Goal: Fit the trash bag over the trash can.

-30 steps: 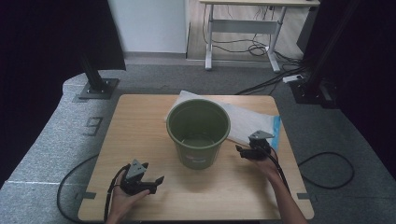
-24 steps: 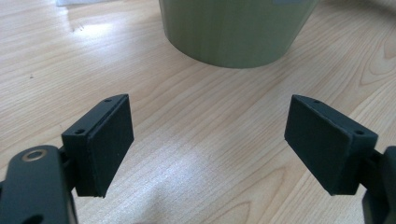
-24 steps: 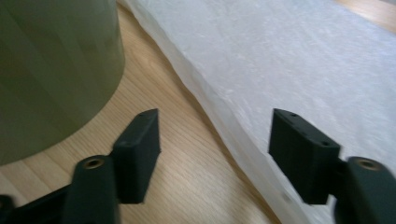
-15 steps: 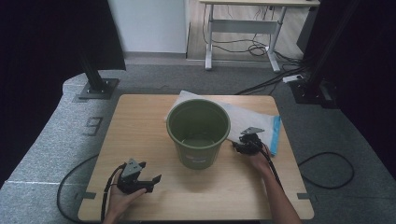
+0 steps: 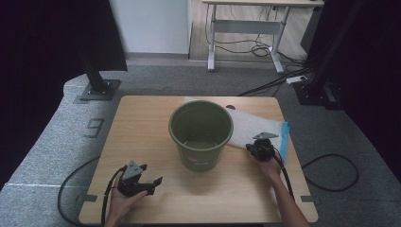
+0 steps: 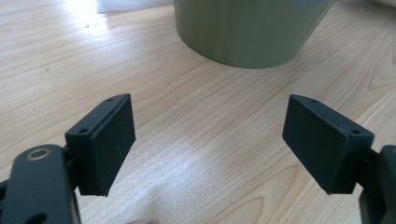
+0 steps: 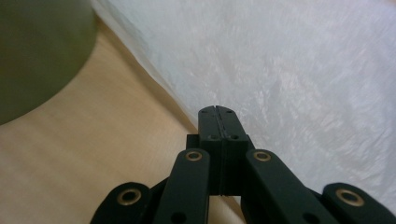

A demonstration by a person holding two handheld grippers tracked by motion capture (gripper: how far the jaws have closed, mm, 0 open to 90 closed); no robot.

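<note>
Left hand-held gripper (image 5: 150,182) at 7 o'clock on the desk (image 5: 142,123), jaws spread, nothing between, idle. Right hand-held gripper (image 5: 251,148) at 4 o'clock has just been closing; jaws now pressed together at the near edge of the white plastic bag (image 7: 299,70), probably pinching the film, can't confirm. Looks like bag pickup starting. Green bucket (image 5: 201,135) dead centre, empty, bag lying flat from behind it out to 2 o'clock.

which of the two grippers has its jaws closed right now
The right gripper, at the edge of the white plastic bag; its jaws have just closed pad to pad. The left gripper stands wide open over bare wooden table.
</note>
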